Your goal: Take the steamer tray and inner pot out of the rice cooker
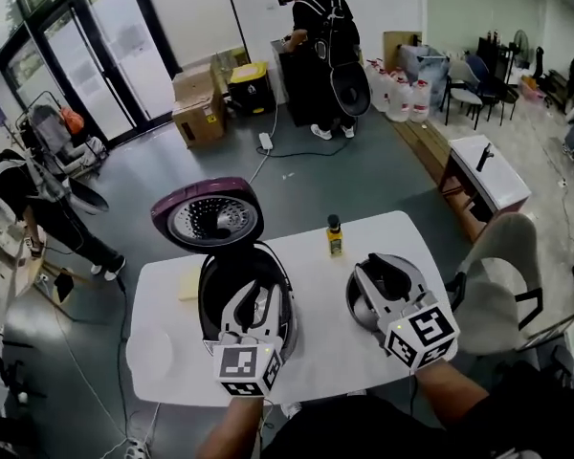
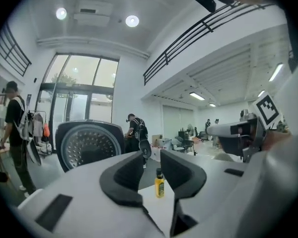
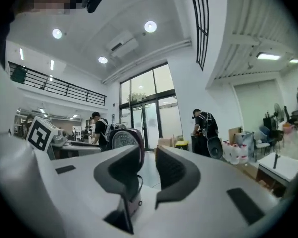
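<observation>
The rice cooker [image 1: 218, 299] stands on the white table [image 1: 316, 352] with its maroon lid [image 1: 208, 216] swung up; its inside looks dark. My left gripper [image 1: 258, 295] is held high over the cooker, pointing level, jaws a narrow gap apart with nothing between them [image 2: 151, 167]. My right gripper [image 1: 387, 277] hovers the same way over a round grey pot [image 1: 359, 306] on the table, partly hidden, and is also empty [image 3: 148, 165]. A pale round shape [image 1: 153, 352] lies at the table's left; it may be the steamer tray. The lid [image 2: 87, 145] also shows in the left gripper view.
A small yellow bottle [image 1: 335, 235] stands at the table's far edge, and a yellow pad [image 1: 189, 285] lies left of the cooker. A white chair [image 1: 497, 266] is at the right. One person [image 1: 320, 46] stands at the back, another [image 1: 29, 208] at the left.
</observation>
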`<state>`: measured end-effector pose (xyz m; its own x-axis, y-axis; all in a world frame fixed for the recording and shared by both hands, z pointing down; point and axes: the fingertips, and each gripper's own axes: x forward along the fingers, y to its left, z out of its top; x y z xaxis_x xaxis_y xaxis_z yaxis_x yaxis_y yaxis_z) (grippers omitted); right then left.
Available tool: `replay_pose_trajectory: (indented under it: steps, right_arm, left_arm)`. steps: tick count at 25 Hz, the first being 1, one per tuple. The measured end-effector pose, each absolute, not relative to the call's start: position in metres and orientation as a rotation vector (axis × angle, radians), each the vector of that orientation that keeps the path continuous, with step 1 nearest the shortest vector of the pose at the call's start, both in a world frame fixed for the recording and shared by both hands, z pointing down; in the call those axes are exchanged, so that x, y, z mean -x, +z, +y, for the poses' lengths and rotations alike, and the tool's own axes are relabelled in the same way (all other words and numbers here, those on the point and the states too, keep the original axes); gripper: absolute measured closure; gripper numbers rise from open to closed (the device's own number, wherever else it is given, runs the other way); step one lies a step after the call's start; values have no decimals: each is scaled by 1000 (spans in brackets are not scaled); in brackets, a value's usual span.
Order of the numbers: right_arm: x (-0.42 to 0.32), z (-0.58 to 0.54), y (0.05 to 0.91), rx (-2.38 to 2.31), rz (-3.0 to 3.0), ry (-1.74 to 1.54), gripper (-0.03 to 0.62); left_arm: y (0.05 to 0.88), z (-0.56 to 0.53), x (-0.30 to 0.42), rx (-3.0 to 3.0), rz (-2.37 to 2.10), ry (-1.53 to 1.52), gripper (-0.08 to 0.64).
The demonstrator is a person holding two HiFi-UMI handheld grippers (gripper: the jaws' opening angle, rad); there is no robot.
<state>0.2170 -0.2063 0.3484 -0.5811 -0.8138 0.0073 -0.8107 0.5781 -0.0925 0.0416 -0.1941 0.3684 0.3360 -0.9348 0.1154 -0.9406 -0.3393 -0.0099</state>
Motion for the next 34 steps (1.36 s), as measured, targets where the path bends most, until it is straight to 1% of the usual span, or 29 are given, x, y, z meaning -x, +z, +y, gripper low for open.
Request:
replay_pose_trajectory:
  steps: [1,2,3,4,6,10,17,21,34]
  right_arm:
    - [-205,-205,345,1380,2773,-131,496]
    - [-193,-204,342,1345,2785,-129,507]
    - [-183,-203,338,1320,2797,-118,536]
    - [-173,-201,336,1304,2809,-98,563]
    - [-155,-199,331,1292,2834,-33,592]
    - [-128,-196,323,1309,2850,106,594]
    - [-100,-190,321,1338,2837,209,594]
    - [-95,-192,323,1356,2846,227,594]
    - [-78,-184,327,1374,2868,268,594]
  left_arm:
    - [364,-191,-32,-2517,-1800,160,458]
    - [360,-189,-23,-2510,-1831,160,485]
    - [356,-185,-14,-2501,-1862,160,525]
    - [353,-182,-5,-2494,-1886,158,551]
    - [348,-177,11,-2482,-1912,148,561]
    - [343,-170,33,-2467,-1907,101,561]
    - [339,-163,47,-2552,-1887,46,560]
    - [342,-163,42,-2579,-1860,52,560]
    - [344,-152,61,-2560,-1876,34,560]
